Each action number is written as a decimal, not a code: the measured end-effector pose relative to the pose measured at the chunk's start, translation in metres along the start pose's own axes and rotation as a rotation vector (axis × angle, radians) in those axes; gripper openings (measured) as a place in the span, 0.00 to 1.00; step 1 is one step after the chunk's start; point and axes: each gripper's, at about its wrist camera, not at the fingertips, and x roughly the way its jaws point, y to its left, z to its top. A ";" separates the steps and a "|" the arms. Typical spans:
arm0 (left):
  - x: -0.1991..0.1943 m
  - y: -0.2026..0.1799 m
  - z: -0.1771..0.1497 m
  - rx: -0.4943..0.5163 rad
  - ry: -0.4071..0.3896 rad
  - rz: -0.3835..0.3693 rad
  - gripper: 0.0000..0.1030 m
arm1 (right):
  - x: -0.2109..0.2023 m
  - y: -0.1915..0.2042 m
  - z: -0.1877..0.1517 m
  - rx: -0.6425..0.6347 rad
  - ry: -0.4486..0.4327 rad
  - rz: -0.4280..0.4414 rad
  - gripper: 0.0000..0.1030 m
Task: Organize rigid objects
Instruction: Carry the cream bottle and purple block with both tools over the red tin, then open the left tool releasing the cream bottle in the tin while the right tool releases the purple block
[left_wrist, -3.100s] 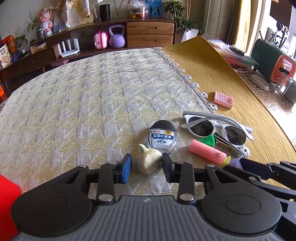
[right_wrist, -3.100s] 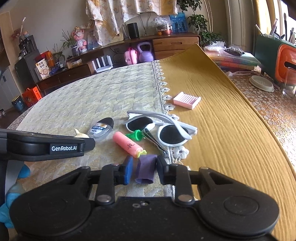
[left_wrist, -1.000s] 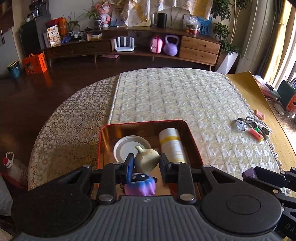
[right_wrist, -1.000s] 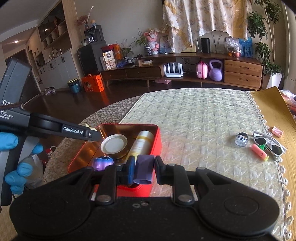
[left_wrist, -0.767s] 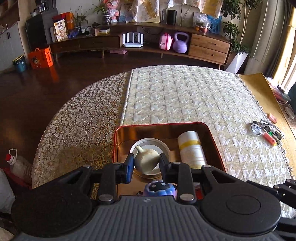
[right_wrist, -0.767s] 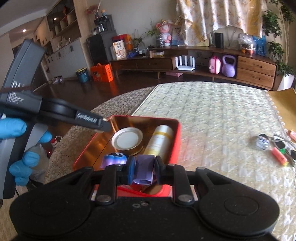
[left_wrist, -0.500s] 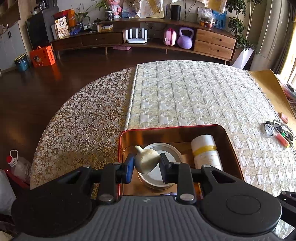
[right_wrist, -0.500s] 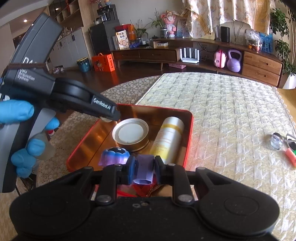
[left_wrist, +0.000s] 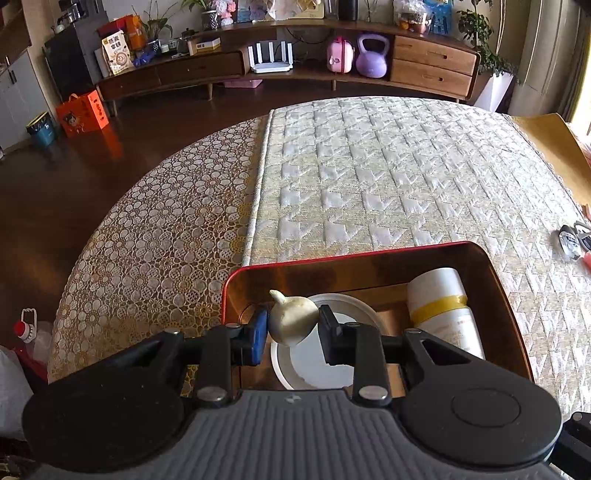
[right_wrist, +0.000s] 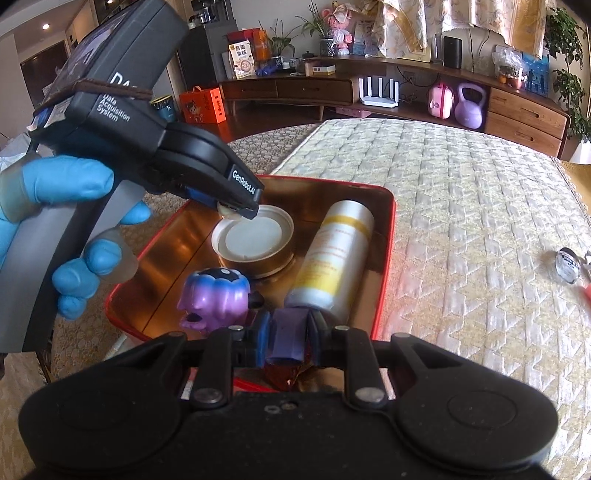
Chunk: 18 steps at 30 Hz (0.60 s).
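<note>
Over the red tin (left_wrist: 491, 266): lower both loads to bare floor, clear of white bottle (left_wrist: 443, 310) and lidded jar (right_wrist: 255, 236). Left gripper (left_wrist: 293, 332) pinching cream figurine (left_wrist: 291, 319); right gripper (right_wrist: 286, 338) pinching purple block (right_wrist: 288, 338), near edge. Release gently.

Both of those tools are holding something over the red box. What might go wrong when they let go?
The left tool holds the cream garlic-shaped piece above the white-lidded tin; dropped there, it may land on the lid and roll off rather than settle on the floor of the red box. The right tool holds a purple block right at the near rim, close to the purple figure and the bottle; it could knock them or fall outside.
</note>
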 end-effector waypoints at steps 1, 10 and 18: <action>0.002 -0.001 0.000 0.003 0.006 0.002 0.28 | 0.000 -0.001 0.000 0.002 0.001 0.001 0.22; 0.002 -0.002 -0.001 0.001 0.012 0.011 0.28 | -0.008 -0.002 -0.004 0.017 -0.011 0.027 0.30; -0.003 0.003 -0.006 -0.030 0.019 0.021 0.28 | -0.029 -0.006 -0.006 0.039 -0.042 0.044 0.39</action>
